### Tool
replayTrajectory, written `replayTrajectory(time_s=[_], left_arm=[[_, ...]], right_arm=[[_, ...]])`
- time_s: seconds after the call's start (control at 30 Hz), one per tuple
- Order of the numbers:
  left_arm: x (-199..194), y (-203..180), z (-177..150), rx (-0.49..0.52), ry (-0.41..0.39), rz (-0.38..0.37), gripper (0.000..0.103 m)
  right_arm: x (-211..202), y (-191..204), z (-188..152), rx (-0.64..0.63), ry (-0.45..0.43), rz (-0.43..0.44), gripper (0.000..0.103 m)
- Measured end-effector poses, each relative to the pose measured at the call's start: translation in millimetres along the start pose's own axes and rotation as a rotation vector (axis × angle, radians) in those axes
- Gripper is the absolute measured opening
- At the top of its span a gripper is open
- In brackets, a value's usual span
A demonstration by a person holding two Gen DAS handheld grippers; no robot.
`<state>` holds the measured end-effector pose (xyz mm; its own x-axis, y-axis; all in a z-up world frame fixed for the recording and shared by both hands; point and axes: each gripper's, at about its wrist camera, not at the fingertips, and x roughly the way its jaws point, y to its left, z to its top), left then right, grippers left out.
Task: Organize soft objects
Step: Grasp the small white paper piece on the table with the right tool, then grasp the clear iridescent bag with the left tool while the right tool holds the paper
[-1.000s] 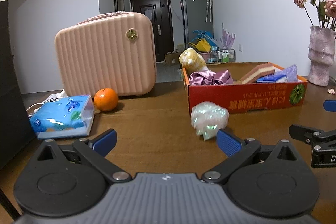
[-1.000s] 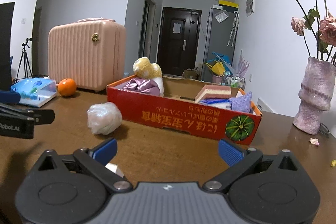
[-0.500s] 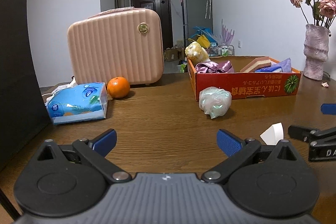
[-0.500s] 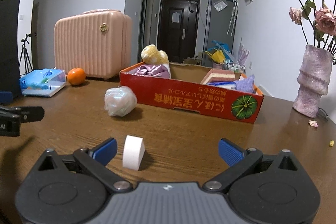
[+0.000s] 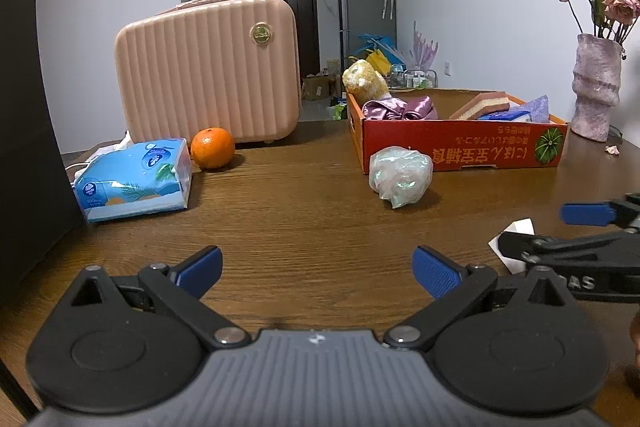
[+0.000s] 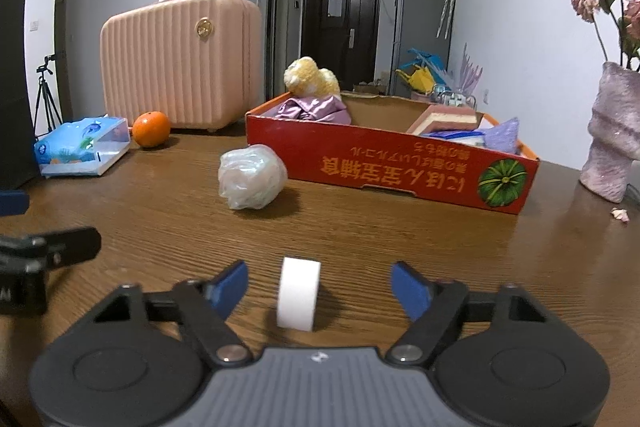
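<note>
A small white foam cylinder (image 6: 298, 293) stands on edge on the wooden table, between the blue fingers of my right gripper (image 6: 320, 289). Its jaws are closing, with a gap left on both sides of the cylinder. In the left wrist view the cylinder (image 5: 516, 233) shows partly behind the right gripper (image 5: 576, 231). My left gripper (image 5: 318, 267) is open over bare table. A pale iridescent crumpled ball (image 6: 252, 177) (image 5: 401, 175) lies in front of the red cardboard box (image 6: 400, 171) (image 5: 460, 143), which holds a yellow plush, purple satin cloth, sponges and a purple pouch.
A pink hard case (image 5: 208, 75) stands at the back left, with an orange (image 5: 212, 147) and a blue tissue pack (image 5: 134, 179) in front of it. A pink vase (image 6: 614, 135) of dried roses stands at the right. A black panel (image 5: 24, 131) borders the far left.
Both grippers drew back from the box. The white cylinder came into view and now sits between the right gripper's fingers, which have narrowed. The left gripper stayed open.
</note>
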<state>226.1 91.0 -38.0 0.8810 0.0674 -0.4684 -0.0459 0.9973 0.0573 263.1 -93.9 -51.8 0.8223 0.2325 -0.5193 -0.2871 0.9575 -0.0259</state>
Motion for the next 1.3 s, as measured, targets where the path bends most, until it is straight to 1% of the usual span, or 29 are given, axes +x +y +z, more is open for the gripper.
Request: replayTrajectory(time_s=[0.03,0.07,0.13,0.17,0.23,0.27,0.3,0.4,0.53,0.97,1.3], left_arm=[[-0.3,-0.3,-0.1,0.001,0.000,-0.003,0.103],[-0.8,-0.7,-0.3,0.003,-0.001,-0.005,0.103],[-1.2,-1.5,-0.3,0.007,-0.002,-0.007,0.103],[-1.0,-1.5,-0.4,0.007,-0.001,-0.008,0.103],[-0.7,-1.4,-0.4,0.005,0.001,-0.007,0.103],[-0.4,-1.3,-0.3,0.004,0.003,-0.008,0.103],[0.0,-1.1,-0.3,0.003,0.005,-0.008,0.103],[0.4,-1.3,-0.4,0.001,0.008,-0.006,0.103],[0.7,-1.7,-0.5,0.001,0.008,-0.004,0.103],[4.0,-0.3,-1.1,-0.006,0.021,0.007,0.103],[13.9,5.1,3.2,-0.036,0.039,0.031,0.103]], right_arm=[[2.9,1.3,0.9,0.002,0.010,0.003,0.063],[6.0,2.2,1.6,0.005,0.023,0.008,0.060],[10.7,3.1,2.0,0.015,0.046,0.015,0.046],[12.6,2.7,2.1,0.019,0.054,0.018,0.043],[14.8,2.1,1.6,0.029,0.069,0.030,0.029],[15.5,1.6,1.3,0.032,0.073,0.034,0.025],[15.8,1.3,1.0,0.035,0.075,0.040,0.019],[13.6,1.0,-0.2,0.039,0.064,0.052,0.018],[6.3,0.4,0.0,0.039,0.020,0.054,0.017],[-2.1,-8.5,4.6,0.065,-0.029,0.058,0.016],[2.2,-27.6,9.0,0.068,-0.066,0.017,0.016]])
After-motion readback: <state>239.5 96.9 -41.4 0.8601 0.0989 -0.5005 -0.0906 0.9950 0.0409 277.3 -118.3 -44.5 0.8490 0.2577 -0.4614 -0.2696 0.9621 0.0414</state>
